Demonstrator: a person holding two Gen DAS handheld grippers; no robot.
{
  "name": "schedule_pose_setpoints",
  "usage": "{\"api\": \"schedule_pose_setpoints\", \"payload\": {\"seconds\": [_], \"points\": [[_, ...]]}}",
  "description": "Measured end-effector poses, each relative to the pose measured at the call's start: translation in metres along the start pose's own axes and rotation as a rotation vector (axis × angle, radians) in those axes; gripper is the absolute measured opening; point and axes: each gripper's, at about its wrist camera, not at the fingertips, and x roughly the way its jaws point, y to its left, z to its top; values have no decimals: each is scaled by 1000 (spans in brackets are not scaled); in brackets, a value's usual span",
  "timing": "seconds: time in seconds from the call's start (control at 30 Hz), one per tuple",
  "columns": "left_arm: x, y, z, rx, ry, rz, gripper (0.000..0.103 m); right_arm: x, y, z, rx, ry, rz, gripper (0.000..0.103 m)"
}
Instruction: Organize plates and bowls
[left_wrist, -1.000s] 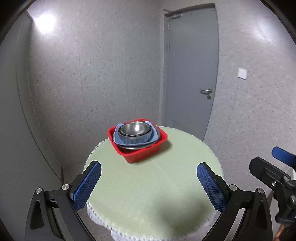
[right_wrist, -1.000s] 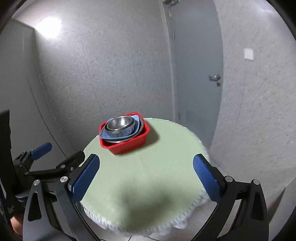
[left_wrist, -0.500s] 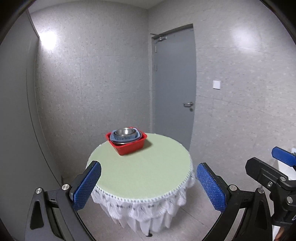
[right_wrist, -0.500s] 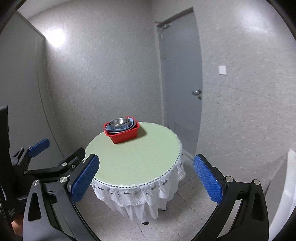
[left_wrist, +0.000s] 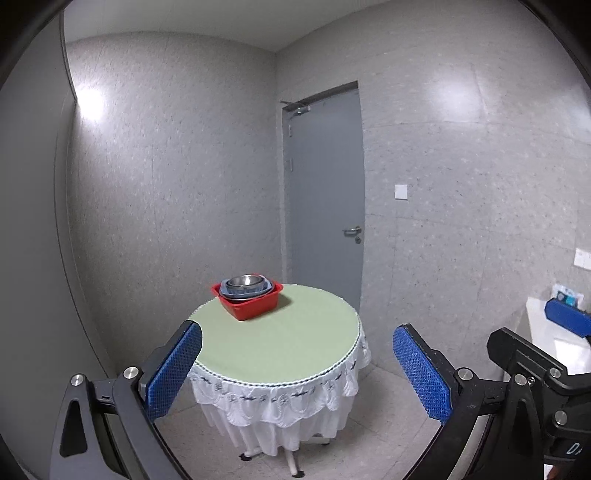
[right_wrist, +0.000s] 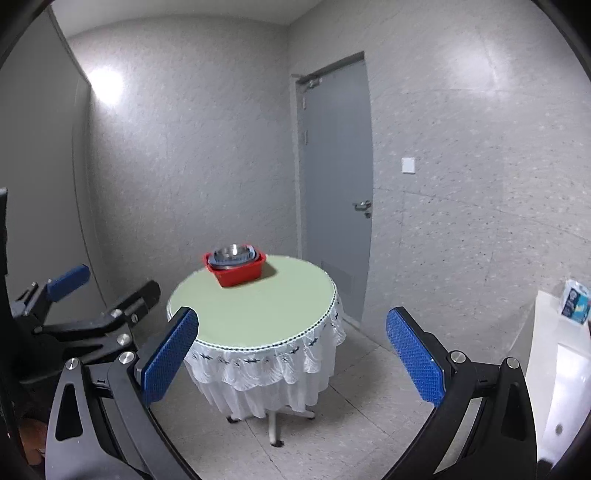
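Left gripper (left_wrist: 297, 363) low in frame, jaws spread wide, nothing held. Right gripper (right_wrist: 291, 347) same deal, gaping and empty, well apart from table (right_wrist: 258, 314). Red bin (left_wrist: 248, 305) sat mid-frame at table's far edge, blue dish and steel bowl (left_wrist: 245, 281) nested inside. Looked sorted, so guessing hands-off pose meant job basically done.

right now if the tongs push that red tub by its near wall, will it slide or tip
The red tub probably slides rather than tips: it looks low and wide, sitting flat on the green tabletop. The steel bowl and blue dish nested inside likely add weight, so it may drag. The bowl looks loose and might rattle or shift.
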Motion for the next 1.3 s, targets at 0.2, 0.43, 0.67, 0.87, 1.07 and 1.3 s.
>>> {"api": "schedule_pose_setpoints", "payload": {"seconds": [0.2, 0.43, 0.67, 0.87, 1.07, 1.3], "points": [[-40, 23, -31, 6, -11, -29, 102, -39, 23, -25, 21, -17, -47, 103], [-81, 44, -56, 5, -39, -51, 102, -67, 38, -43, 24, -48, -89, 103], [-96, 61, -80, -2, -58, -64, 102, -79, 48, -59, 14, -74, -115, 103], [-96, 70, -84, 7, -66, -67, 102, -79, 48, -64, 16, -74, -120, 103], [-90, 74, -81, 11, -78, -71, 102, -80, 48, -63, 12, -88, -122, 103], [-83, 67, -83, 20, -77, -68, 102, -77, 47, -68, 18, -84, -121, 103]]}}
